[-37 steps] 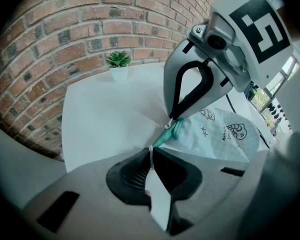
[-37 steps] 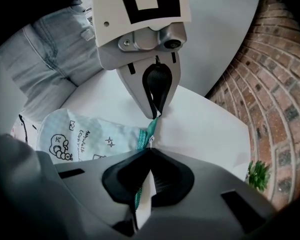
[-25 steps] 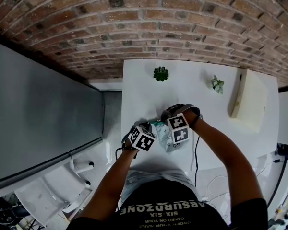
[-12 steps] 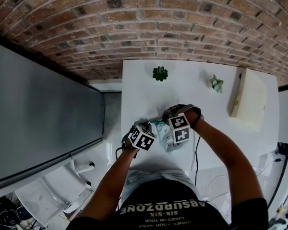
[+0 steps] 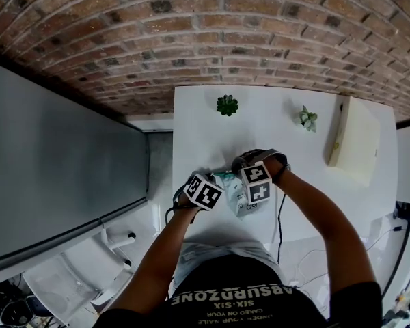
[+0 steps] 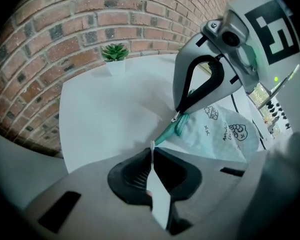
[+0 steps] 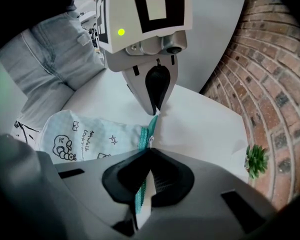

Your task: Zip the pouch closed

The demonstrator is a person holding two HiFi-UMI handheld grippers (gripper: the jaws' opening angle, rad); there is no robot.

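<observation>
The pale printed pouch (image 7: pixel 85 134) lies near the front edge of the white table (image 5: pixel 260 125), stretched between the two grippers. The left gripper (image 6: pixel 151 151), its jaws just now closing further, pinches the pouch's white end. The right gripper (image 7: pixel 149 154), just beside it, is clamped on the teal zipper (image 7: pixel 146 134).

Black T-shirt (image 5: pixel 246 299) with white lettering; light blue jeans (image 5: pixel 212 253) just beyond the shirt. Left gripper (image 6: pixel 151 146) and right gripper (image 7: pixel 150 145), farther beyond it, are grey with black pads (image 6: pixel 125 171) and black-and-white marker cubes (image 5: pixel 205 194).
</observation>
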